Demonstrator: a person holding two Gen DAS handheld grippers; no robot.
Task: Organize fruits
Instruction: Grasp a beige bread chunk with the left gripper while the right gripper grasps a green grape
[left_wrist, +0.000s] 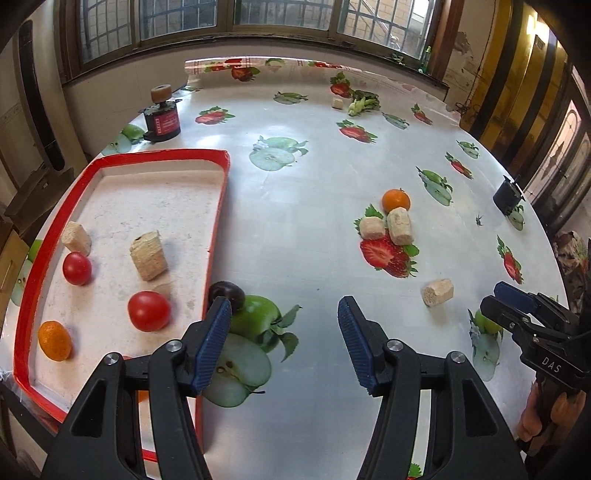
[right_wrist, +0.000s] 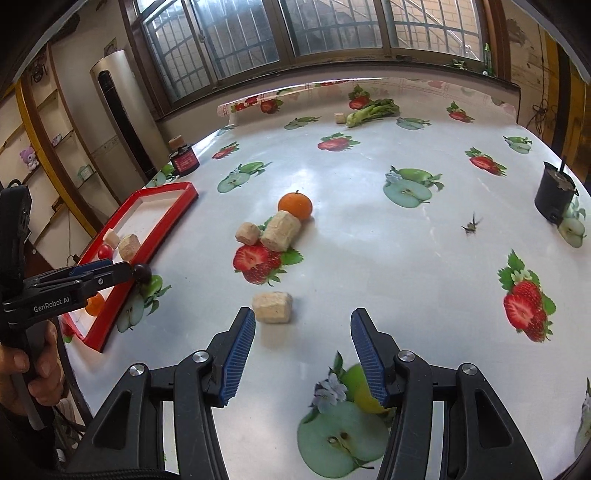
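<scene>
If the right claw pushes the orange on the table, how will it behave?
The orange looks round and smooth, so it will probably roll on the glossy cloth. Two blocks touch its near side, which may stop it rolling this way. It seems firm, not fragile.

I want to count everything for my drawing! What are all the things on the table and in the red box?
Red-rimmed white tray: one, table's left.
Red tomatoes: two, in tray.
Small orange mandarins: one in tray, one mid-table.
Beige cork-like chunks: two in tray, three mid-table, one far.
Dark purple plum: one, beside tray.
Green leafy vegetable: one, far edge.
Red-labelled black jar: one, far left.
Black pot: one, right.
Left gripper, right gripper: black, blue pads, open.
</scene>
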